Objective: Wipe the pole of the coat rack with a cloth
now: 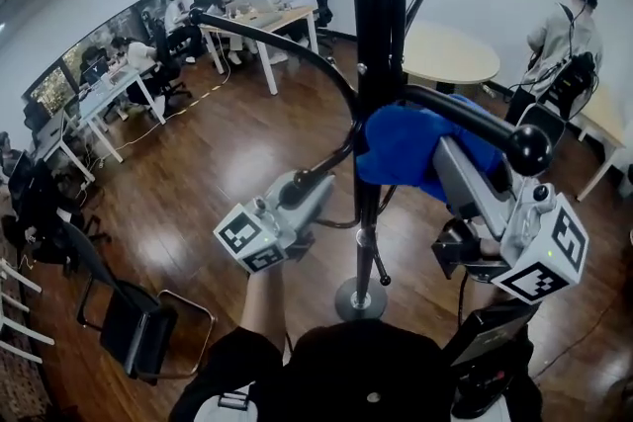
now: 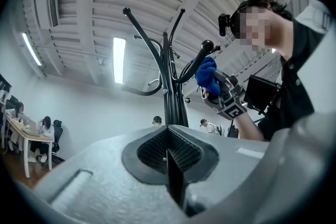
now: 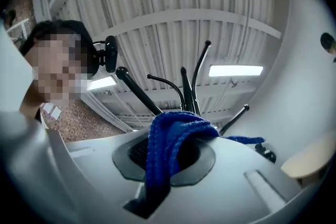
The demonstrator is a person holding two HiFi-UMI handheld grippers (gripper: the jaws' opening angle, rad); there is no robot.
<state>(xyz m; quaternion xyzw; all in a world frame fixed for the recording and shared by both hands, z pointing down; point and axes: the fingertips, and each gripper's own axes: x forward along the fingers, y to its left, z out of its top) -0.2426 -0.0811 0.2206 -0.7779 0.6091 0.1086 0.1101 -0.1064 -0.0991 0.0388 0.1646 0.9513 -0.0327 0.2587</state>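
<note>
Cloth pinched in right hand-held gripper, seemingly against pole; left hand-held gripper closed.

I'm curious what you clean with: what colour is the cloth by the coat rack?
Blue. The cloth shows best in the right gripper view.

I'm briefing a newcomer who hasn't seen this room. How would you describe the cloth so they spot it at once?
Find the black coat rack standing on the wooden floor, mid-picture in the head view. Just right of its pole, the right claw is shut on a bunched cloth. It is the only bright blue thing there; the rack around it is black.
</note>
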